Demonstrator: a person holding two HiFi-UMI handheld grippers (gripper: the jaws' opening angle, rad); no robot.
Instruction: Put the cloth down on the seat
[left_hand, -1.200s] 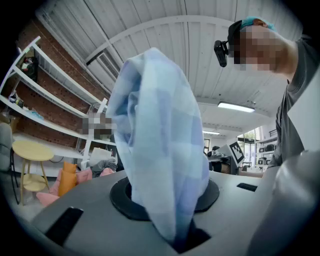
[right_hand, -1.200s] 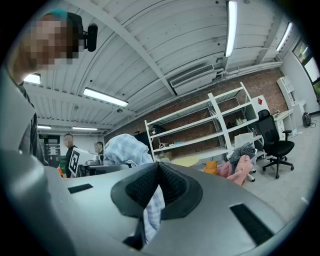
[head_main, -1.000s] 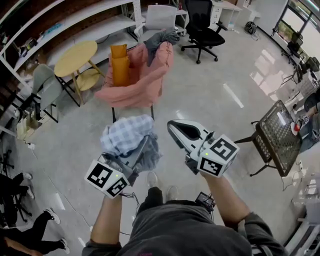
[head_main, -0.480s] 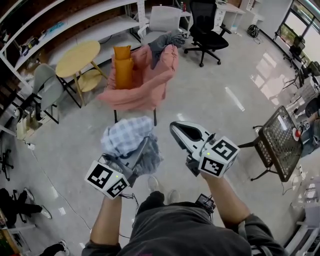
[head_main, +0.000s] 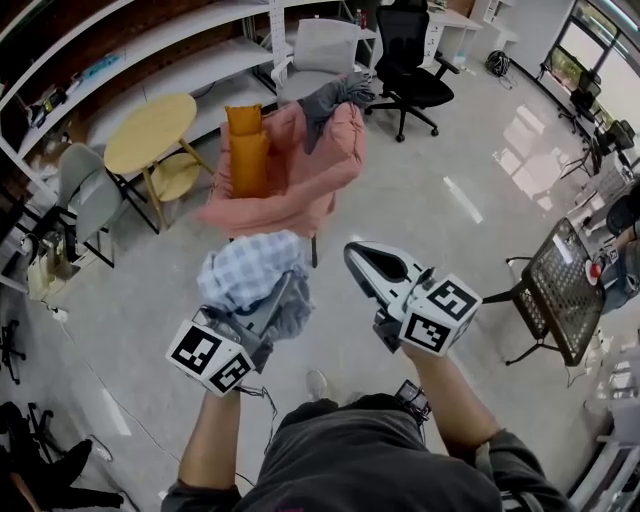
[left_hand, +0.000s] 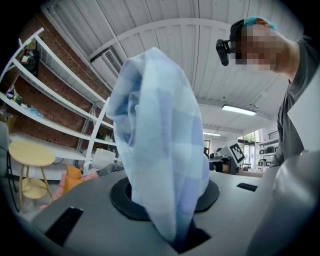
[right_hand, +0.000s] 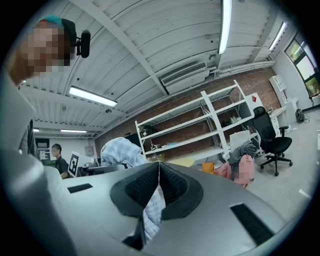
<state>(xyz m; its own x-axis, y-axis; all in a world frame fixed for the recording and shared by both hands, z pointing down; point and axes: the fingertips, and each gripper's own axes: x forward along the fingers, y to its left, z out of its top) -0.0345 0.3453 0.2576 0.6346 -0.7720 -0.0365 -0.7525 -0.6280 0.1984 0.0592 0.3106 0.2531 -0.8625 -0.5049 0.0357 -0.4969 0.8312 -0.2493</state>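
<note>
A blue-and-white checked cloth (head_main: 247, 272) is bunched above my left gripper (head_main: 283, 292), which is shut on its lower end. In the left gripper view the cloth (left_hand: 159, 135) rises from between the jaws of the left gripper (left_hand: 176, 227) and blocks the middle. My right gripper (head_main: 354, 254) is beside it to the right, apart from the cloth, jaws together. In the right gripper view the right gripper (right_hand: 159, 174) has its pads meeting, and a sliver of checked fabric (right_hand: 152, 220) shows in the slit below them. The seat, a pink armchair (head_main: 292, 178) with orange cushions (head_main: 245, 150), stands ahead on the floor.
A grey garment (head_main: 335, 95) hangs over the armchair's back. A round yellow table (head_main: 150, 128) and a grey chair (head_main: 88, 190) stand left of it, a black office chair (head_main: 412, 70) behind right, a black mesh stand (head_main: 552, 285) at the right. Shelving (head_main: 170, 65) lines the back.
The person has stepped forward, so the armchair sits slightly nearer and further right. The people at lower left have slid out of view. Both grippers keep the same hold and spacing.
</note>
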